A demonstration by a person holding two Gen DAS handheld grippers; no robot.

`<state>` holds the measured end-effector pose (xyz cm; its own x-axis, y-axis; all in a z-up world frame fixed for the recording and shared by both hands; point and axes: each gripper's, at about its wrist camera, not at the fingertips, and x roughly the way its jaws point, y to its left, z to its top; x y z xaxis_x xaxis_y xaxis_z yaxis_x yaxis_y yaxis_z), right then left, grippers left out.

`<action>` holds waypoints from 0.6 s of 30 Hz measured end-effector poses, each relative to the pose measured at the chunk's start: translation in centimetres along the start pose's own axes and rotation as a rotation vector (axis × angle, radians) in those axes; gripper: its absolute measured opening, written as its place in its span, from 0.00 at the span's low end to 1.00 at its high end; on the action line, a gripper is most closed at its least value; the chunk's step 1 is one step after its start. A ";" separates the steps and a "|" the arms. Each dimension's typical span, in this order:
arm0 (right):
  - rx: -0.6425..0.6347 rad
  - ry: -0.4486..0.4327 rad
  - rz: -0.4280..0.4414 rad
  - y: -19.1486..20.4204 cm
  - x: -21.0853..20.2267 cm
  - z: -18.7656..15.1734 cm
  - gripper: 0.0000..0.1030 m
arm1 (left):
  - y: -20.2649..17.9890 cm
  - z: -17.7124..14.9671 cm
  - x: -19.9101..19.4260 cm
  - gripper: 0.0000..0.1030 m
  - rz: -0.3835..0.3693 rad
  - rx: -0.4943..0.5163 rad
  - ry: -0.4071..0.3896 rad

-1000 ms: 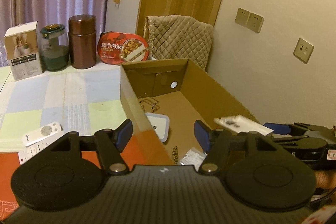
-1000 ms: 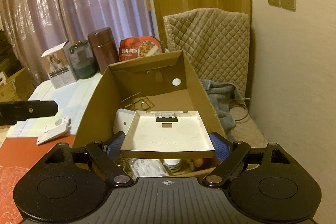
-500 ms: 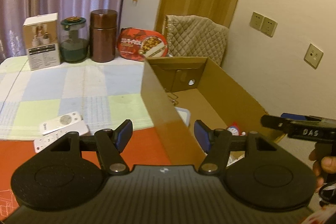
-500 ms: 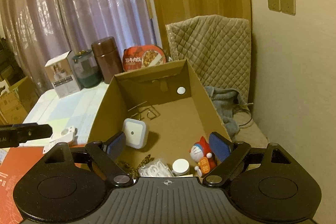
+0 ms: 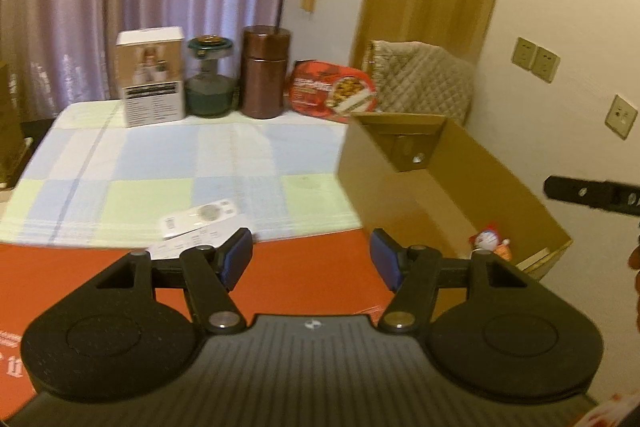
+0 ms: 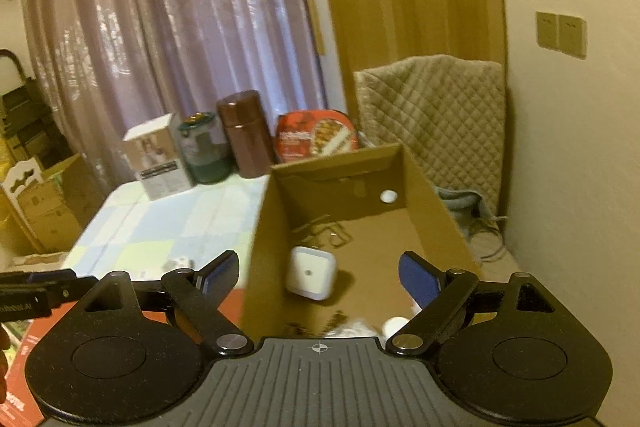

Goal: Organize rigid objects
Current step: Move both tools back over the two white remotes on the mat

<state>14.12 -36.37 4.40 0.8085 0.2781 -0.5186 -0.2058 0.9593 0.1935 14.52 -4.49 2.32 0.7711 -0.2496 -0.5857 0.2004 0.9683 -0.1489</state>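
Here the left hand-held gripper (image 5: 311,259) gapes empty just behind the white remotes (image 5: 200,221) on the table

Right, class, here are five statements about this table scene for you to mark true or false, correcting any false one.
1. The left hand-held gripper holds nothing. True.
2. The cardboard box is closed with a lid. False: it is open on top, with things inside.
3. A white square gadget lies inside the box. True.
4. The brown canister stands inside the box. False: it stands on the checked cloth, between the glass jar and the red food pack.
5. The white remotes lie in the box. False: they lie on the table, near the edge of the cloth, outside the box.
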 end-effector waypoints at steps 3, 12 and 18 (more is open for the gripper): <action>-0.017 -0.001 0.032 2.0 -0.1 0.1 0.82 | 2.2 -0.5 -1.1 0.59 0.044 -0.011 -0.002; -0.049 0.017 0.126 7.9 0.9 -0.5 0.82 | 8.2 -1.6 -3.8 0.59 0.142 -0.048 -0.001; -0.079 0.052 0.159 10.7 2.3 -1.6 0.82 | 10.4 -2.2 -4.3 0.59 0.171 -0.057 0.005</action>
<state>12.90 -25.34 3.91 0.7332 0.4266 -0.5296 -0.3729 0.9035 0.2114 11.99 6.62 1.57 0.7882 -0.0818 -0.6100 0.0325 0.9953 -0.0915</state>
